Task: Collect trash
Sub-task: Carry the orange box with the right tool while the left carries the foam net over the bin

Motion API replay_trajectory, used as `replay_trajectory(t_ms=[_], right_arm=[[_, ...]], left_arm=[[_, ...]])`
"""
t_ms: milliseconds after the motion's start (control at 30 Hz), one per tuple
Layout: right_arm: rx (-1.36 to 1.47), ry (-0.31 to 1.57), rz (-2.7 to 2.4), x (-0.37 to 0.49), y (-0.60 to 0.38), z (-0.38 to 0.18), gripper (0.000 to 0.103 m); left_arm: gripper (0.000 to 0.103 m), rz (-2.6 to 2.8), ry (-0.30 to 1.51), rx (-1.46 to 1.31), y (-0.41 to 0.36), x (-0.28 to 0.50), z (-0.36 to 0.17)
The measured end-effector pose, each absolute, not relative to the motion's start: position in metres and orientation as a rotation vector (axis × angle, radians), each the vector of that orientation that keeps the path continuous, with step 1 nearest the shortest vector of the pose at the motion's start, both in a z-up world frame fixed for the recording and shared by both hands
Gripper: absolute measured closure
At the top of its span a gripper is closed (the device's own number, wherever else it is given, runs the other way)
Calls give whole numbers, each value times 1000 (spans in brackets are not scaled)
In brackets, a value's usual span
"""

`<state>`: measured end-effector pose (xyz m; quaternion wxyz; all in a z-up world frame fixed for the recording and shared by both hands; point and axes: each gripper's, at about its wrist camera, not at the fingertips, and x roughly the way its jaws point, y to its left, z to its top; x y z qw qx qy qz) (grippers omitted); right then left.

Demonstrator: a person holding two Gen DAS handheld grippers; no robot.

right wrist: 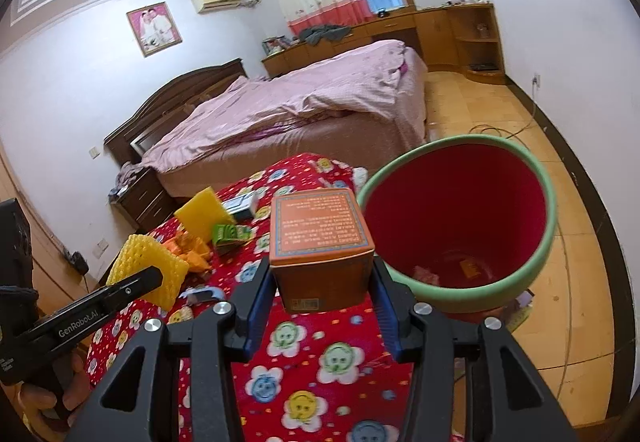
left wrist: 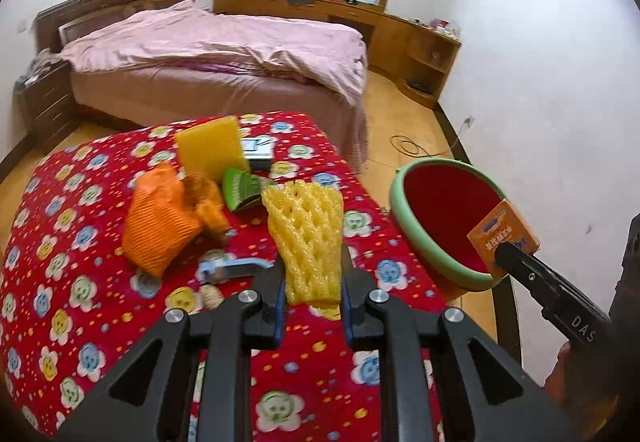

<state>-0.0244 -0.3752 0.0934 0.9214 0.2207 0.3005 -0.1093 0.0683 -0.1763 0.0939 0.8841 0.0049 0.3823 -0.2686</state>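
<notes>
My left gripper [left wrist: 313, 274] is shut on a yellow foam fruit net [left wrist: 306, 238], lifted above the red flowered tablecloth [left wrist: 100, 262]. My right gripper [right wrist: 322, 278] is shut on an orange box [right wrist: 320, 230], held just left of the bin's rim. The right wrist view also catches the net [right wrist: 148, 266] with the left gripper's finger in front of it. A red bin with a green rim [right wrist: 460, 218] stands beside the table's right edge, with small scraps at its bottom. In the left wrist view the orange box [left wrist: 502, 234] hangs at the bin's [left wrist: 440, 218] near rim.
On the cloth lie an orange foam net [left wrist: 160, 226], a yellow sponge-like block [left wrist: 210, 150], a green packet [left wrist: 240, 188], a small grey box [left wrist: 258, 150] and a blue wrapper [left wrist: 232, 270]. A bed [left wrist: 224, 54], wooden desk [left wrist: 360, 18] and a floor cable [left wrist: 408, 144] lie beyond.
</notes>
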Motion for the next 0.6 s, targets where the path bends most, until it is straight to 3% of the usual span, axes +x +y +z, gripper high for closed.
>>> replay_trajectory(t_ms=[600], right_arm=[[529,583,-363,-50,-443,85,54]], left_arm=[[83,-684,800,127,-272,77,86]])
